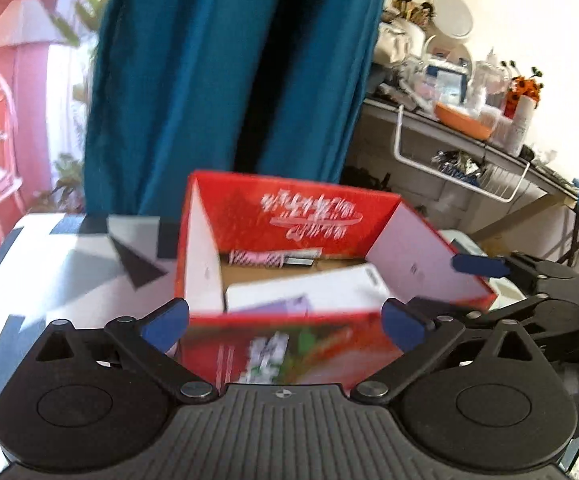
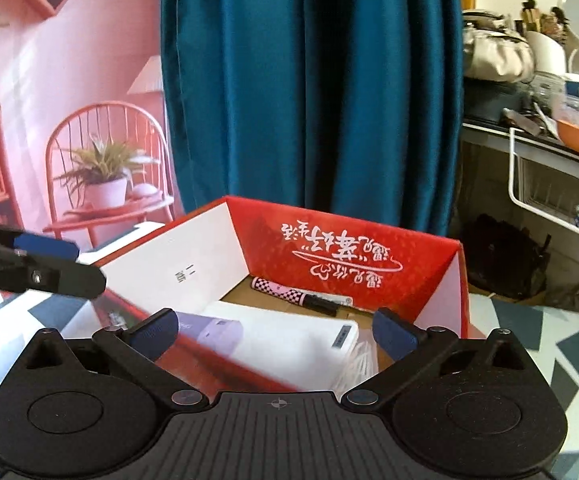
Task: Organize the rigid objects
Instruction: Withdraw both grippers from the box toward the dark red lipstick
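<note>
Patterned table (image 2: pixel 561 344) carries open red box (image 2: pixel 353 240).

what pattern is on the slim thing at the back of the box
Pink-and-black checkered slim tube, clearest in the right wrist view.

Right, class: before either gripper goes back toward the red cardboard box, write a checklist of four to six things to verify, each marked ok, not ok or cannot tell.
1. Left gripper empty, jaws wide apart: ok.
2. Right gripper empty, jaws wide apart: ok.
3. Red cardboard box flaps standing open: ok.
4. White rectangular carton lying flat inside the box: ok.
5. Pink-and-black checkered pen-like stick inside, against the far wall: ok.
6. Free floor space left in the box: cannot tell, the near part is hidden by the grippers.
7. Patterned grey-and-white tabletop holding more items to sort: cannot tell.
</note>
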`<move>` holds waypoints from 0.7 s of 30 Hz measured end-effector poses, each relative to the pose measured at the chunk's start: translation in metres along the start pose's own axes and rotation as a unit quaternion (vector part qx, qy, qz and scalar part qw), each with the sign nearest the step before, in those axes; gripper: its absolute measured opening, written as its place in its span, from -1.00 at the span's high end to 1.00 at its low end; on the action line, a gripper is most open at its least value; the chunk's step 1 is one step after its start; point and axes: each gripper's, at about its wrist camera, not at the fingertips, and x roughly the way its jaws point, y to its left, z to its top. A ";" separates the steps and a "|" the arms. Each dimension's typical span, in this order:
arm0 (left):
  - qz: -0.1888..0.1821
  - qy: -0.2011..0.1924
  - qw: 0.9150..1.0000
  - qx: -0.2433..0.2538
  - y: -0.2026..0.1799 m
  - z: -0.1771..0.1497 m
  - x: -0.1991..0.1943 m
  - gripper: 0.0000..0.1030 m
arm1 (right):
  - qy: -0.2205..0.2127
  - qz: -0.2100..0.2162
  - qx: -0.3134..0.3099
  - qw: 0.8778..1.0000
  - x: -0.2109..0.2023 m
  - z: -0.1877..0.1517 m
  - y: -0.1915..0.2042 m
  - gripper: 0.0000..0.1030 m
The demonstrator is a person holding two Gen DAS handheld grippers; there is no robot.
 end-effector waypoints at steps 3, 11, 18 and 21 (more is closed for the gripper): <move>0.009 0.012 0.999 -0.029 0.002 -0.017 -0.002 -1.00 | -0.019 -0.014 0.004 1.000 -0.013 -0.013 0.004 -0.99; -0.009 0.037 0.995 -0.092 -0.007 -0.051 0.000 -1.00 | -0.065 -0.035 0.012 0.997 -0.045 -0.050 0.008 -0.99; -0.021 0.063 0.994 -0.082 -0.024 -0.069 0.010 -1.00 | -0.045 -0.048 0.013 0.998 -0.048 -0.089 0.004 -0.99; -0.014 0.068 0.994 -0.080 -0.025 -0.074 0.014 -1.00 | -0.026 -0.048 0.009 0.998 -0.040 -0.099 0.003 -0.97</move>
